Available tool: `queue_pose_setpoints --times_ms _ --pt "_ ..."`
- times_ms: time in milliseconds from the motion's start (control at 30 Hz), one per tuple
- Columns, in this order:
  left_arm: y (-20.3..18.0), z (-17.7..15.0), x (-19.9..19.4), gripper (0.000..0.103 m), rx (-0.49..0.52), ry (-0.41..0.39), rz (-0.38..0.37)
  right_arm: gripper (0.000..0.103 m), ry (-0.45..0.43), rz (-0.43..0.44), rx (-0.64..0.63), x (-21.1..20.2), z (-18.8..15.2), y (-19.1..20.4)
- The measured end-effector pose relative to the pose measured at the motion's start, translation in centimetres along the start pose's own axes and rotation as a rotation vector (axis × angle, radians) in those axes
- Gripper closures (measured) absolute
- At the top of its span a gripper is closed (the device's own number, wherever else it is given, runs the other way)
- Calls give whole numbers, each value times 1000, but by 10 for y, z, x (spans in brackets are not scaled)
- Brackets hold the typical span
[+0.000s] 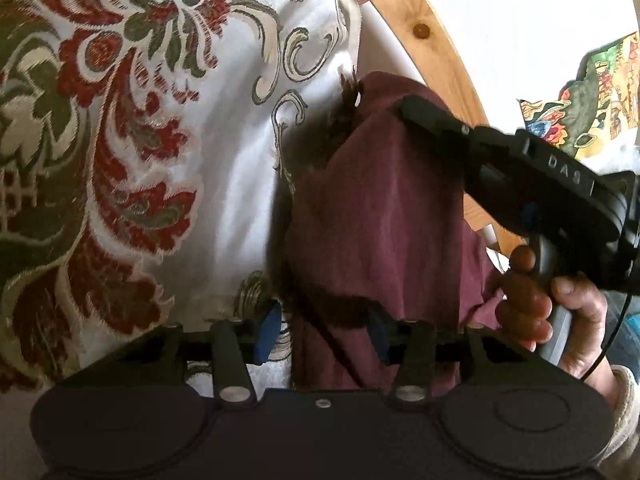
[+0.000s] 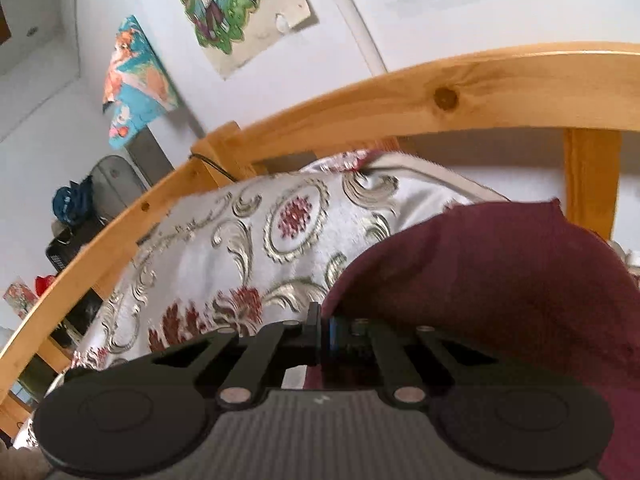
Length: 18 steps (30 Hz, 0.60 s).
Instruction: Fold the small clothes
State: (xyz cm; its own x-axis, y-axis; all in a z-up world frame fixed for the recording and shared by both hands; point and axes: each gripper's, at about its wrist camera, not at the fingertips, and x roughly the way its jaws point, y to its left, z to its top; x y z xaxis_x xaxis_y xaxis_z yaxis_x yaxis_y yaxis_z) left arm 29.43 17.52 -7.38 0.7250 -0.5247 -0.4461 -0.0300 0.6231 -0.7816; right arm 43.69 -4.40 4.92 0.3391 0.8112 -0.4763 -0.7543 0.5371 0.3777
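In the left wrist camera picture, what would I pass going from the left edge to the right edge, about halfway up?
Floral bedspread → maroon garment → wooden bed rail → right gripper body, reaching in from the right to the garment's top.

Maroon garment (image 1: 376, 216) between open left tool (image 1: 324, 330) blades.

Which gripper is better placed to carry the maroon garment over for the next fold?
Right, probably. The right gripper looks shut on the maroon garment and lifts an edge; the left gripper stands open, with cloth between its pads.
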Motion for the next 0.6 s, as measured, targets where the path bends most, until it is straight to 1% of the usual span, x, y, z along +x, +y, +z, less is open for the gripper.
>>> queue_pose_setpoints --times_ms 33,67,133,300,333,400,433,467,500,533,567,600 --pt "0 0 0 63 6 -9 6 98 -4 6 -11 2 2 1" --pt "-1 0 -2 74 10 -21 14 98 -9 10 -27 5 4 2" --pt "0 0 -5 86 15 -39 45 98 -9 15 -55 13 8 5" --pt "-1 1 -15 87 6 -81 112 98 1 -9 -126 41 13 13" --pt "-3 1 -17 85 7 -86 124 98 11 -30 -131 48 13 11" --pt "-7 1 -19 81 20 -91 147 98 41 -105 -153 63 10 8" --pt "-10 1 -19 76 31 -90 163 96 48 -140 -167 67 9 6" --pt "-12 1 -21 74 39 -92 173 93 50 -169 -175 68 8 4" --pt "-13 1 -22 73 40 -98 175 93 45 -178 -175 67 7 3" --pt "-15 2 -25 73 43 -106 180 88 37 -170 -174 62 7 1" --pt "-16 3 -27 73 52 -115 185 76 29 -161 -181 56 6 -1" --pt "-19 4 -28 73 62 -129 194 68 16 -163 -196 50 6 -2"
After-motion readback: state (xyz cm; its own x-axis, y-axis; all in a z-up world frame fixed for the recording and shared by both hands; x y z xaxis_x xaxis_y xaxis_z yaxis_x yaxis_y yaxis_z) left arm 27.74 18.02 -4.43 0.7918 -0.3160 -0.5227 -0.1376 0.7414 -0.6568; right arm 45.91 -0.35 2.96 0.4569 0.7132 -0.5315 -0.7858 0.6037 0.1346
